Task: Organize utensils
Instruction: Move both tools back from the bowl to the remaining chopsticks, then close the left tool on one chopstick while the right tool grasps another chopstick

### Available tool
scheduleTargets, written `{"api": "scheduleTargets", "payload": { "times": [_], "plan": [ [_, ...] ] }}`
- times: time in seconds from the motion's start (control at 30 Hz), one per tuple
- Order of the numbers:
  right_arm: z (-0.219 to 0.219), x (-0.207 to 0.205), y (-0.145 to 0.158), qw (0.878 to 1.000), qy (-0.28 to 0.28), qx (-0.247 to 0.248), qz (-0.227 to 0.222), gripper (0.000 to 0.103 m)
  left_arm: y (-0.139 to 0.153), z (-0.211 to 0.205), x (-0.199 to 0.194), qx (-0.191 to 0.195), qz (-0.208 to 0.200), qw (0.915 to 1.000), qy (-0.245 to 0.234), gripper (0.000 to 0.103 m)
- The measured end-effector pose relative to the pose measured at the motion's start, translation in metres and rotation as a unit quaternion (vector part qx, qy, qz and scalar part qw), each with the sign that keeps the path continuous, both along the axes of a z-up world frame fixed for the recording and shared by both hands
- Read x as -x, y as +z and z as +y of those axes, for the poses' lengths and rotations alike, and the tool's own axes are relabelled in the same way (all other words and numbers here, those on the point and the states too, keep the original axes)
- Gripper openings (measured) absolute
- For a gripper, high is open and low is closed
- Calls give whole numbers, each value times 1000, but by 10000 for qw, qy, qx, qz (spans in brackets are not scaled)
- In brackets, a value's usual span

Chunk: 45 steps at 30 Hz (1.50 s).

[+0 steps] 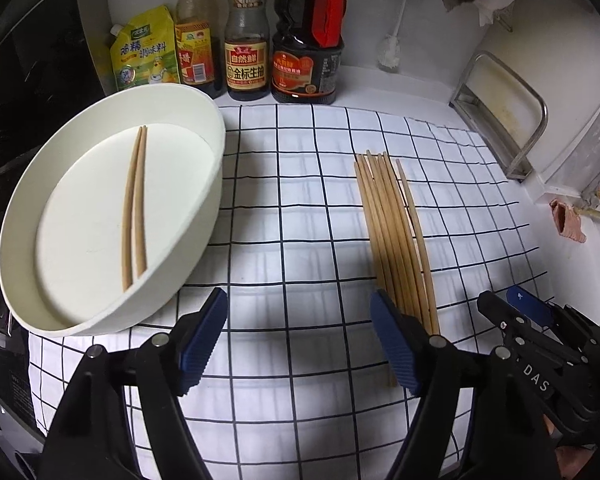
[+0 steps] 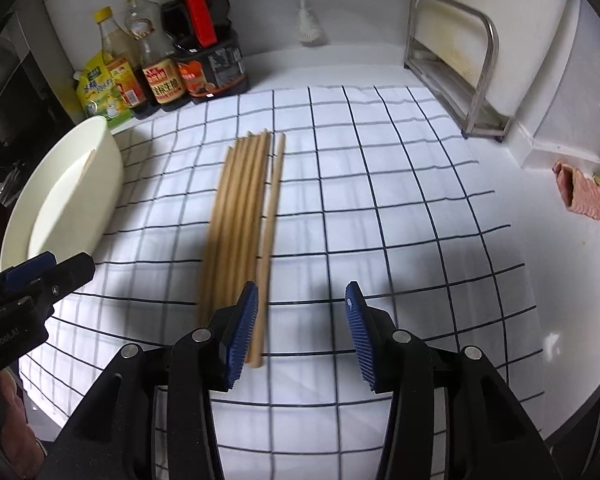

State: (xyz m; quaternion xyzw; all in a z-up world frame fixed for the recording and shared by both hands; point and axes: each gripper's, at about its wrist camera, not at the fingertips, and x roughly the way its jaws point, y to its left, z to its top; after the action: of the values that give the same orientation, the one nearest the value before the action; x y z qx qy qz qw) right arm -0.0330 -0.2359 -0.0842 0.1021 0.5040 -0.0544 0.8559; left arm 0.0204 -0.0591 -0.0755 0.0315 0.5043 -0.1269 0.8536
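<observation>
A white oval basin sits at the left on the checked cloth and holds two wooden chopsticks. Several more chopsticks lie side by side on the cloth; they also show in the right wrist view. My left gripper is open and empty, between the basin and the chopstick row. My right gripper is open and empty just right of the row's near ends, its left pad beside the single outer chopstick. The basin also shows in the right wrist view.
Sauce bottles and a yellow seasoning pouch stand at the back left. A steel rack with a cutting board stands at the right. A pink rag lies on the white counter. A brush hangs at the back wall.
</observation>
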Motion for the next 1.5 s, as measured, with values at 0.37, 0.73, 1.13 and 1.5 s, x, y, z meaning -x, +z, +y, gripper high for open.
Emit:
{"api": "scheduleTargets", "payload": {
  "times": [0.37,0.73,1.13,1.5],
  "plan": [
    [-13,-26,-30,9998,177,-43,-10,56,-31,-18,-15,-96,88,9999,103,75],
    [-2,-47,-43,9991,430,-10,23,58,-43,-16,-23,-185,137,9996,188,77],
    [0,-49,-45,9985,539,125,-9,58,-46,-21,-25,-111,188,9996,167,79],
    [-23,-43,-45,9992,329,221,-38,58,-55,-40,-26,-62,256,9996,72,79]
  ]
}}
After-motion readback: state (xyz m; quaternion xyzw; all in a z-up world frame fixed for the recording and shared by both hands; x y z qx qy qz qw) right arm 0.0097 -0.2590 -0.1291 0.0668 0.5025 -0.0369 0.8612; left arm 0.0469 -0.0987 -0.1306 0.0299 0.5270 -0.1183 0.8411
